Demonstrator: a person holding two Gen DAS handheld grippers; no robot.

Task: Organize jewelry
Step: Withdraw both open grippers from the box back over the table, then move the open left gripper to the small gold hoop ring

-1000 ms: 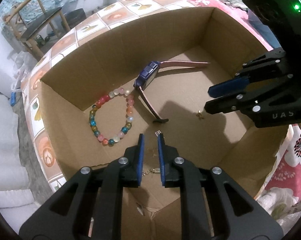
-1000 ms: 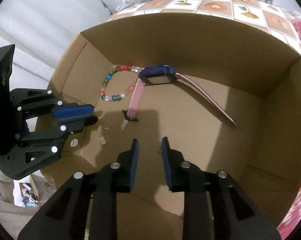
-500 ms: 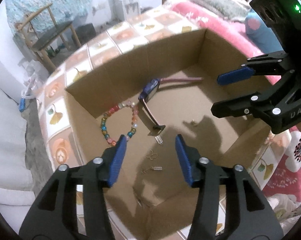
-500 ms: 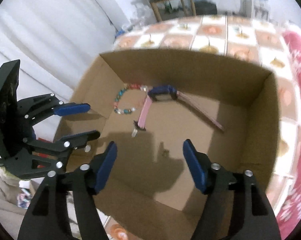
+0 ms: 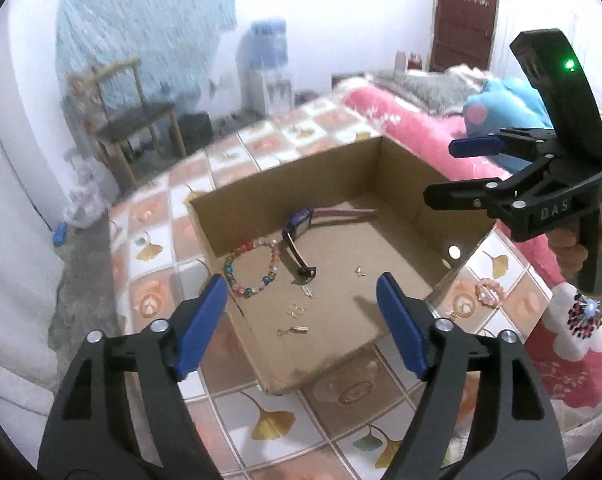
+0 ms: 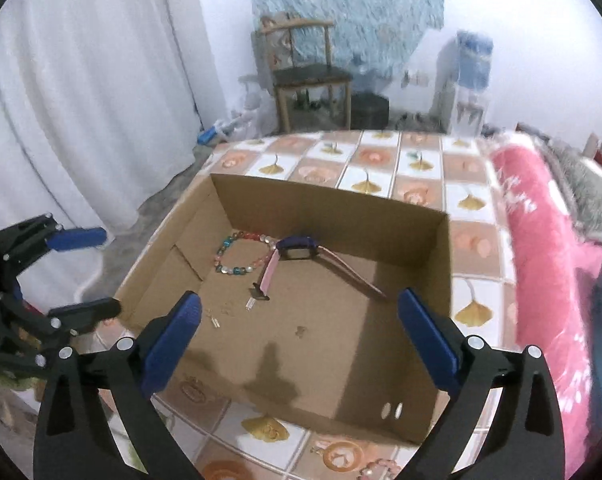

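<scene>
An open cardboard box [image 5: 301, 188] [image 6: 321, 208] stands on the tiled tablecloth. On its floor lie a multicoloured bead bracelet [image 5: 245, 247] [image 6: 237, 270], a blue watch with a pink strap [image 5: 299, 222] [image 6: 299, 248] and small gold earrings [image 5: 295, 310] [image 6: 299, 331]. My left gripper [image 5: 301, 286] [image 6: 109, 270] hovers above the box's near left corner, its jaws opening and nothing between them. Over the right rim, my right gripper [image 6: 299, 298] [image 5: 441, 170] is also opening and empty. A pink bead bracelet [image 5: 489, 294] lies on the cloth outside the box.
The tablecloth [image 5: 261, 428] carries a leaf-and-tile pattern. A pink blanket [image 6: 541, 240] and a blue plush toy [image 5: 497, 104] lie to the right. Behind the table are a wooden chair [image 6: 309, 76], a water dispenser [image 6: 471, 80] and a white curtain [image 6: 81, 100].
Both grippers have lifted up and back out of the box, and their jaws have gone from nearly shut to wide apart. The jewellery in the box has stayed in place.
</scene>
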